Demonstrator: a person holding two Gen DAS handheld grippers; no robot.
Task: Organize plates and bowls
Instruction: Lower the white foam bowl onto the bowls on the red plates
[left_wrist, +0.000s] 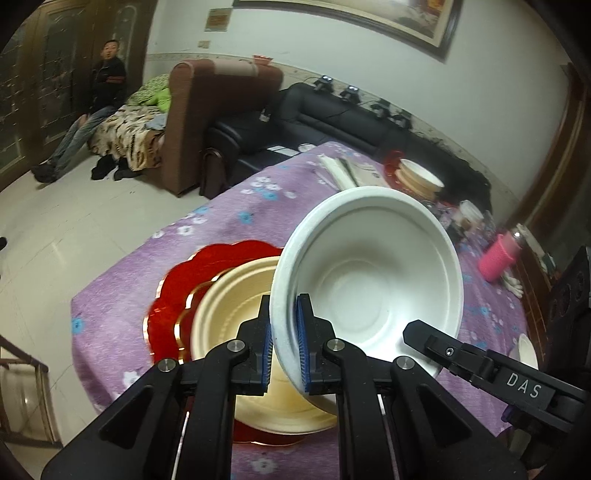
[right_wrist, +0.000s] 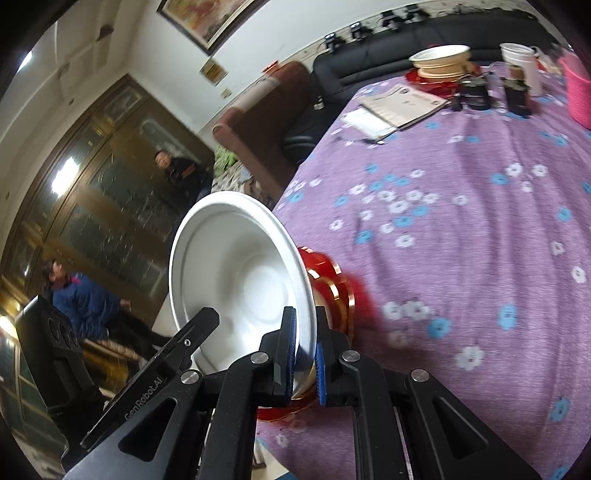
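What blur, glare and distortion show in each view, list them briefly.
Left wrist view: heavy fisheye bending of walls and purple tablecloth; white bowl fairly sharp, its lower inside glaring; red plate slightly smeared. Right wrist view: motion blur on the red plate and the dark cabinet; bright reflections on the cabinet glass; dark corner vignetting.

I see the table (left_wrist: 229, 221) under a purple flowered cloth. At 7 o'clock in my left view lies a red plate (left_wrist: 173, 295); at 1 o'clock papers (left_wrist: 354, 171) and a second red plate (left_wrist: 391, 164); at 3 o'clock a pink cup (left_wrist: 498, 256).
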